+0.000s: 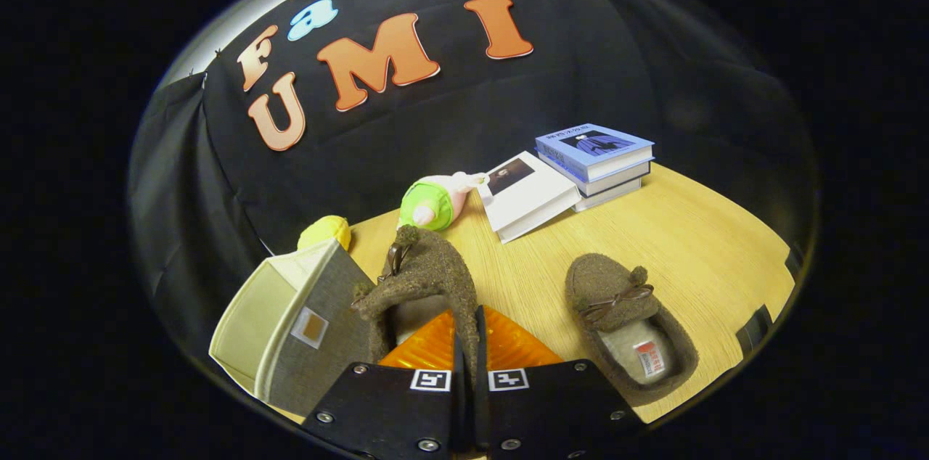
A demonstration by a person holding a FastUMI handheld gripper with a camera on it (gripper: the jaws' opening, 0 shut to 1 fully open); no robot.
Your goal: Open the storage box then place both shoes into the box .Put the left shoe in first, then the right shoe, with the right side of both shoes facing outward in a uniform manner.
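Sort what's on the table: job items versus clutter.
Job: storage box, open; held shoe, pinched by the gripper; second shoe on the table.
Clutter: stacked books, white book, green-pink toy, yellow toy.

Even, fairly bright light falls from above on the pale wooden surface (pixel 697 242), leaving only soft, short shadows beside the books (pixel 595 162). Focus is sharp at the centre; fisheye bending curves the edges, which darken and blur slightly.
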